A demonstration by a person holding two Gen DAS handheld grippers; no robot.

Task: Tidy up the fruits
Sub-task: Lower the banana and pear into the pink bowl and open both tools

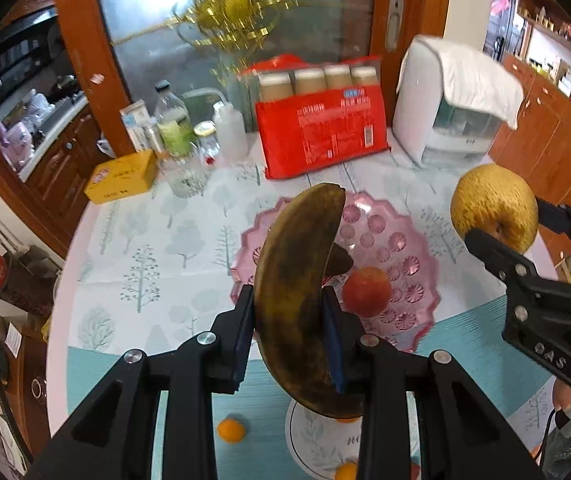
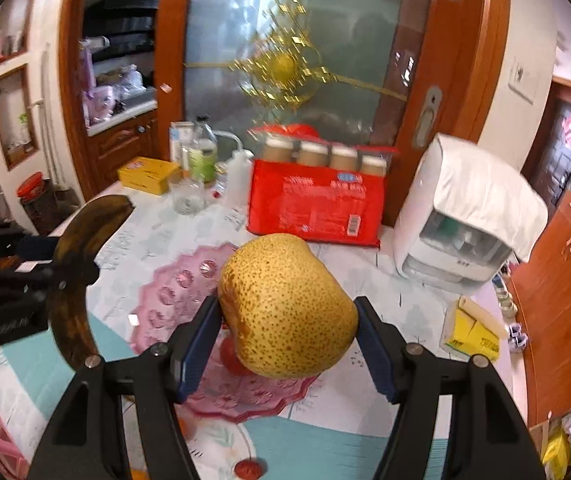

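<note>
Centre of pink plate (image 1: 417,240) is bare; a red fruit (image 1: 366,291) occupies its near side. Tablecloth (image 1: 157,248) left of the plate lies open. Rear edge obstructed by red package (image 1: 321,136), bottles (image 1: 173,124), yellow box (image 1: 123,176), white appliance (image 1: 445,120).

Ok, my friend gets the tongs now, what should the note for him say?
Left tongs: shut on the brown banana, held in the air above the table.
Right tongs: shut on the speckled pear, also in the air.
Pink dish: one red apple already in it.
Left to do: put the banana and pear down in the dish. An orange fruit lies loose on the blue mat; the white plate nearby also shows orange fruit.
</note>
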